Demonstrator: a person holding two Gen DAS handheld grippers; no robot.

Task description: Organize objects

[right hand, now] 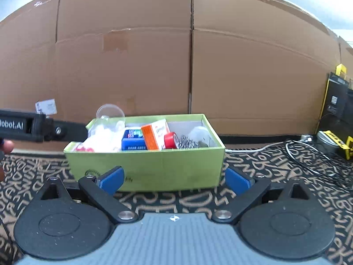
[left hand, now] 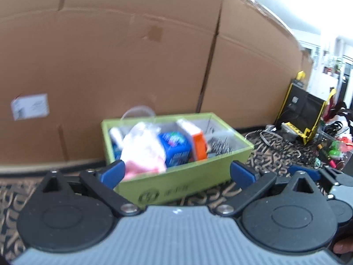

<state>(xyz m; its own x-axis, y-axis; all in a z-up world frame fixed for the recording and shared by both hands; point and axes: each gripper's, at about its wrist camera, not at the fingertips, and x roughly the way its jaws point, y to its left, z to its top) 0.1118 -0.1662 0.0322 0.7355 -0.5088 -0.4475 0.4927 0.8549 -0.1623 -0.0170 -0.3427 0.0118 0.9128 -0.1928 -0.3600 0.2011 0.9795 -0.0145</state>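
Note:
A green cardboard box [right hand: 172, 167] stands on the patterned carpet against a tall cardboard wall. It holds a pink and white plastic bag [right hand: 99, 140], a blue box [right hand: 133, 141], an orange and white box [right hand: 154, 134], a red tape roll [right hand: 170, 141], a steel scourer [right hand: 187, 142] and a white object at its right end. My right gripper [right hand: 174, 180] is open just before the box's front wall, holding nothing. In the left wrist view the green box [left hand: 176, 185] sits at an angle, and my left gripper [left hand: 176, 174] is open and empty at its near corner.
The cardboard wall [right hand: 242, 77] closes off the back. A black and yellow bag [left hand: 304, 108], loose cables [right hand: 308, 154] and a clear tub of small toys [left hand: 335, 150] lie to the right. The left gripper's black body [right hand: 33, 125] reaches in from the left. A clear lid [right hand: 110, 111] stands behind the box.

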